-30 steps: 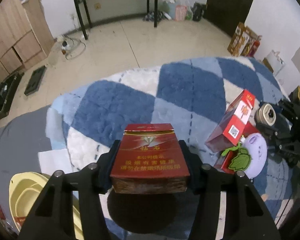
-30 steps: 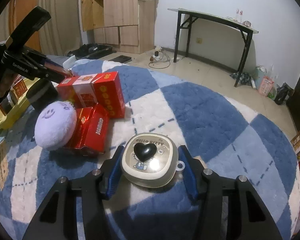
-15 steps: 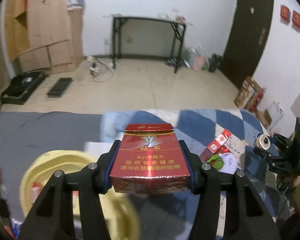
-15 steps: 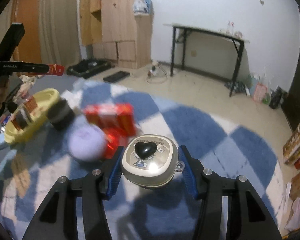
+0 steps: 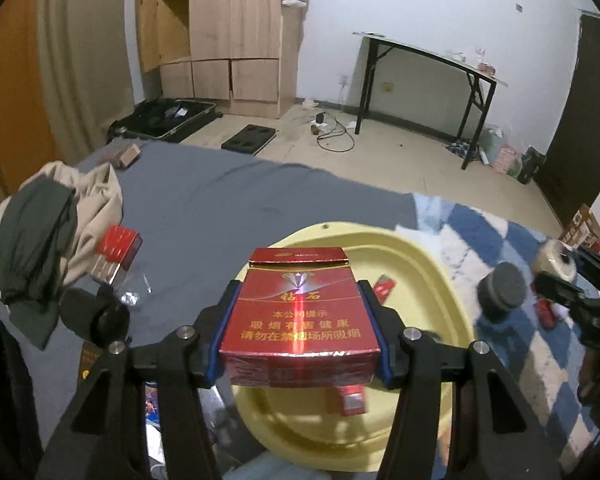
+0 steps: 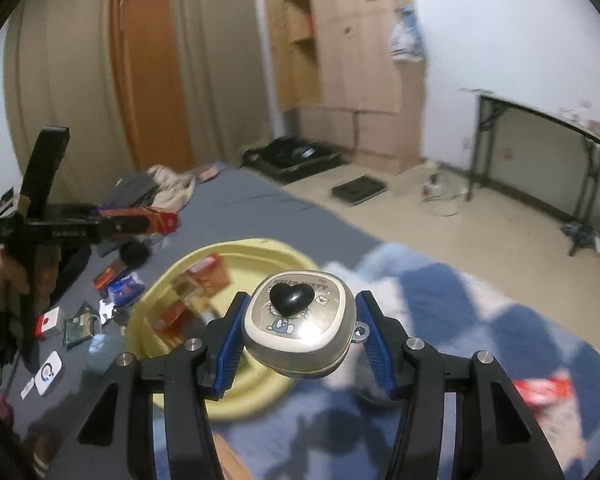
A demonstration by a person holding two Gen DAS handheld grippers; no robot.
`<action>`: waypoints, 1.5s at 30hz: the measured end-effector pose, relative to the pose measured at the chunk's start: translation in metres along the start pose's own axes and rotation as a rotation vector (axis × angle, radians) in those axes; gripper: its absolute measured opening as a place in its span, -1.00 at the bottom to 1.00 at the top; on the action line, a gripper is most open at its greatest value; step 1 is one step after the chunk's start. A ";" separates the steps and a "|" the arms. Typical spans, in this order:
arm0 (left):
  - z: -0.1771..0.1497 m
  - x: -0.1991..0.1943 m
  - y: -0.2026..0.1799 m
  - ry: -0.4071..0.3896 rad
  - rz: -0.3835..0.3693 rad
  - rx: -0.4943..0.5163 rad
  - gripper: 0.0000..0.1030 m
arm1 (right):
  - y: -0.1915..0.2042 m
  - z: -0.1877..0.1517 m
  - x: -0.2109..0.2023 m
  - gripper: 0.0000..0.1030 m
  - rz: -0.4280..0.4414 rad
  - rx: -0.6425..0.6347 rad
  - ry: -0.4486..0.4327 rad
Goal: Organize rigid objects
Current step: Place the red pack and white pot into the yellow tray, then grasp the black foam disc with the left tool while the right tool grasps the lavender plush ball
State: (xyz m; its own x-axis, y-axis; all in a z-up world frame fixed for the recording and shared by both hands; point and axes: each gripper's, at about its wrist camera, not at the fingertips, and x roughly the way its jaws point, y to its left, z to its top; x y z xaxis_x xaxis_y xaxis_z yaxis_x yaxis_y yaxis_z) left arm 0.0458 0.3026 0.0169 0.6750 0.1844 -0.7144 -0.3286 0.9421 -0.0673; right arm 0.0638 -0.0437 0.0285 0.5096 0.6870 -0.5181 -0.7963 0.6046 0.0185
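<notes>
The red cigarette pack (image 5: pixel 300 316) sits clamped flat between the pads of the left gripper (image 5: pixel 298 336), held by its two long narrow sides and hanging over the yellow basin (image 5: pixel 428 264), in which a few small red boxes (image 5: pixel 384 288) already lie. It is thin card, light and fairly stiff across its width, so a side grip like this should hold, though a hard squeeze would likely dent it. Left of the basin, on the grey sheet (image 5: pixel 228 204), another red pack (image 5: pixel 116 252) rests against a heap of clothes (image 5: pixel 48 220). Further right, the right gripper (image 6: pixel 298 330) is closed on a cream Hello Kitty case (image 6: pixel 300 328) with a black heart (image 6: pixel 292 298) on its lid, carried just past the basin's edge above the blue checked blanket (image 6: pixel 500 320). That rounded, glossy shell looks hard and perhaps slippery; its flatter flanks seem the safest hold. What lies beneath it is blurred.
</notes>
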 end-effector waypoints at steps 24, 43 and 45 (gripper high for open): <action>-0.028 0.085 0.038 0.087 -0.081 -0.133 0.12 | 0.033 0.034 0.250 0.03 0.008 -0.030 0.335; 0.012 0.010 -0.040 -0.049 -0.120 -0.069 1.00 | -0.006 0.049 0.128 0.99 -0.065 0.187 0.073; 0.019 0.002 -0.068 -0.063 -0.164 -0.070 1.00 | -0.024 0.038 0.089 0.99 -0.113 0.221 0.046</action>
State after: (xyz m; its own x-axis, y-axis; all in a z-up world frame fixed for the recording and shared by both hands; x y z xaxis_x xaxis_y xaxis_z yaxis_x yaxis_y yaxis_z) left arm 0.0820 0.2442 0.0339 0.7625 0.0487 -0.6451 -0.2541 0.9396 -0.2294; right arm 0.1406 0.0189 0.0142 0.5722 0.5938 -0.5656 -0.6418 0.7537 0.1419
